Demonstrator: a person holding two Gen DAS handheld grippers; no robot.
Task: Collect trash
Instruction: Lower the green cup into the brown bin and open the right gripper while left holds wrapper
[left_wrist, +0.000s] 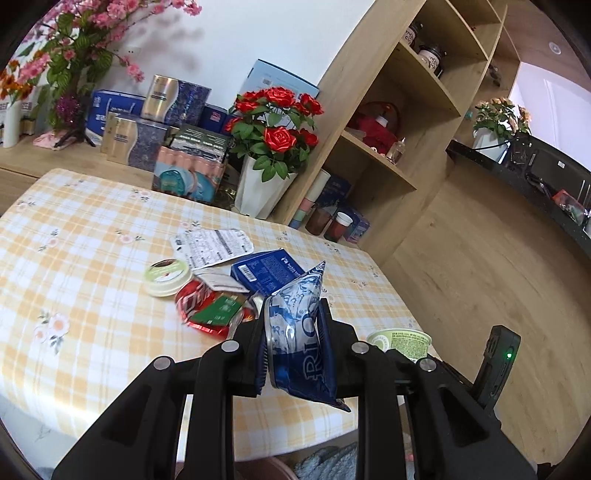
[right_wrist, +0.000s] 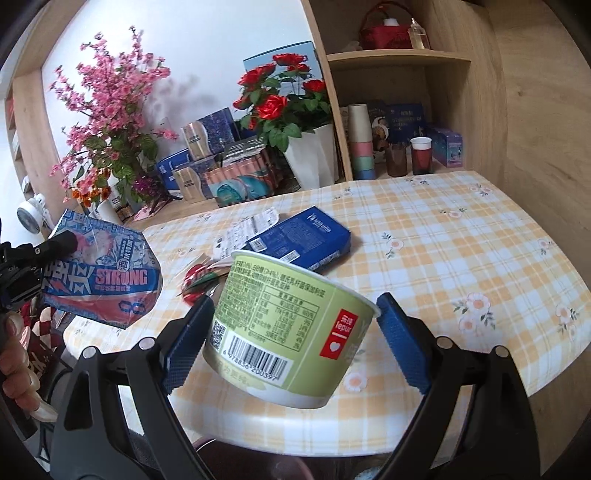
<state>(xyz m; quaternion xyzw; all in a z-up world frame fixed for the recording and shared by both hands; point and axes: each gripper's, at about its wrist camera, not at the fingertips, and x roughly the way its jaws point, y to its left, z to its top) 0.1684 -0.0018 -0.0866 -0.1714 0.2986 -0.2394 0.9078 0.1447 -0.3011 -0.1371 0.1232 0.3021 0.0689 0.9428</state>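
Checked tablecloth (left_wrist: 92, 236) edge below tongs-held blue wrapper (left_wrist: 295, 332), green cup (right_wrist: 288, 325)

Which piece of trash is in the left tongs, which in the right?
Left tongs pinch the crumpled blue drink pouch, its flat foil squeezed between the pads. Right tongs hold the green paper cup, tilted above the table edge.
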